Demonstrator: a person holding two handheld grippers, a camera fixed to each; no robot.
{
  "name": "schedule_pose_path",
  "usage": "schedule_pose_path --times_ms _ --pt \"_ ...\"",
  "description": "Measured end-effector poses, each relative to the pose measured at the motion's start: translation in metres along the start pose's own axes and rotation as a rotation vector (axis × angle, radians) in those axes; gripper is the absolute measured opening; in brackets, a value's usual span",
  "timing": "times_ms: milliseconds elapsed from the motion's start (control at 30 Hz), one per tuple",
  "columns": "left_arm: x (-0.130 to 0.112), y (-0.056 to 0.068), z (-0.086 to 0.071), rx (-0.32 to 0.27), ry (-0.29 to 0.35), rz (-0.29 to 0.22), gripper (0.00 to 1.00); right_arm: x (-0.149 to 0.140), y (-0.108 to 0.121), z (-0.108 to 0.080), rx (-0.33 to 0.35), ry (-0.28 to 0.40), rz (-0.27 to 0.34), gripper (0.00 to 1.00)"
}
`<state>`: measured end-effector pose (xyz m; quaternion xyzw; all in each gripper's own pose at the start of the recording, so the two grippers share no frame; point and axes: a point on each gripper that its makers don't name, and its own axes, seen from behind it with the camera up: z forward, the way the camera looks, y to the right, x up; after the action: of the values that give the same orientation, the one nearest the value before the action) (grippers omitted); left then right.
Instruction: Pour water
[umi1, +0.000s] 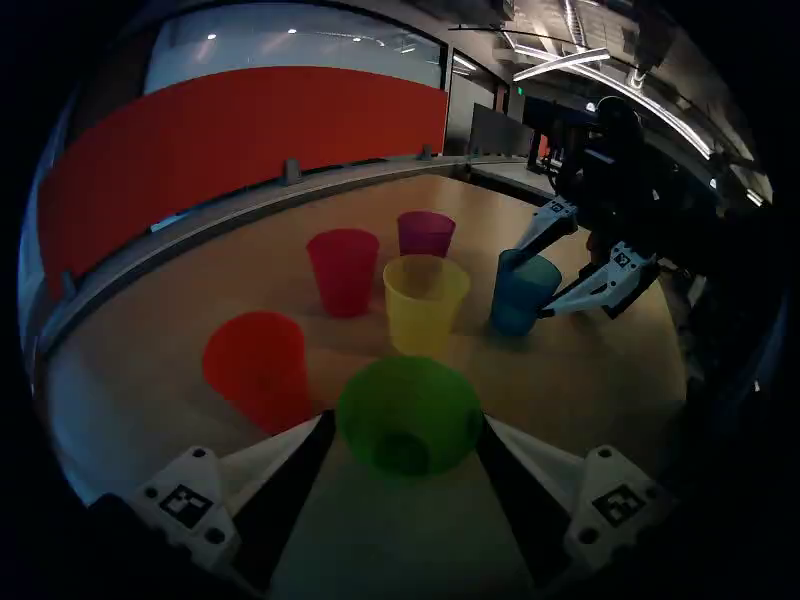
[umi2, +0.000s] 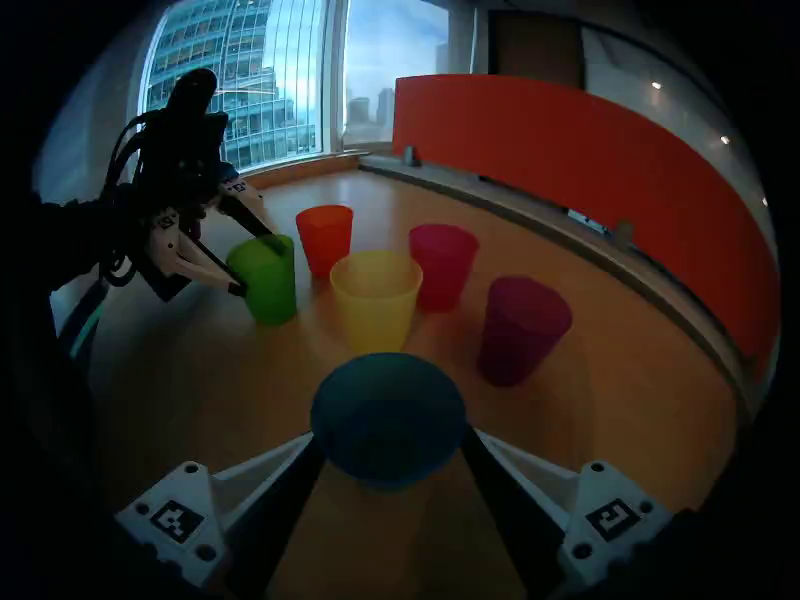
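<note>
Now left tongs (umi1: 405, 420) clasp the green cup (umi1: 408, 400); right tongs (umi2: 390, 436) clasp the blue cup (umi2: 388, 408).

- Left gripper (umi1: 408, 440): fingertips hidden behind the green cup (umi1: 408, 415).
- Right gripper (umi2: 388, 445): fingertips hidden behind the blue cup (umi2: 388, 418).
- Far purple cup (umi1: 426, 232): foot hidden behind the yellow cup (umi1: 425, 300).
- Cup contents: I cannot tell.
- Person (umi1: 620, 150), far right: too dark for me to make out.

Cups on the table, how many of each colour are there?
green cup: 1
blue cup: 1
yellow cup: 1
orange cup: 1
red cup: 1
purple cup: 1
Total: 6 cups
</note>
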<state>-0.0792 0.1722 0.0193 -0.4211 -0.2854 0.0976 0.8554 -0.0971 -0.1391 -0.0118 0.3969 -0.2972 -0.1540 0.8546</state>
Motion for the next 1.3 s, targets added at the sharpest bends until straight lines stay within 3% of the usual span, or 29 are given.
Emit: schedule_pose_path --times_ms 367,500,833,933,1300 --pt "0.0019 0.0010 0.0057 -0.006 -0.004 -0.005 0.99 0.0065 -0.0001 0.0038 0.008 0.012 -0.002 1.00" --pt "0.0004 0.0012 0.0077 -0.004 -0.008 -0.001 0.88 0.0072 -0.0004 0.0044 0.009 0.014 -0.001 1.00" --pt "0.0004 0.0021 0.0087 -0.007 -0.012 0.003 0.88 0.0090 -0.0011 0.0055 0.007 0.024 -0.001 1.00" --pt "0.0003 0.0021 0.0084 -0.008 -0.011 0.003 0.88 0.0094 -0.0017 0.0057 0.010 0.028 0.001 0.91" --pt "0.0037 0.0032 0.0015 -0.004 0.003 0.004 0.88 0.0094 0.0014 -0.0009 -0.009 0.037 -0.004 0.91"
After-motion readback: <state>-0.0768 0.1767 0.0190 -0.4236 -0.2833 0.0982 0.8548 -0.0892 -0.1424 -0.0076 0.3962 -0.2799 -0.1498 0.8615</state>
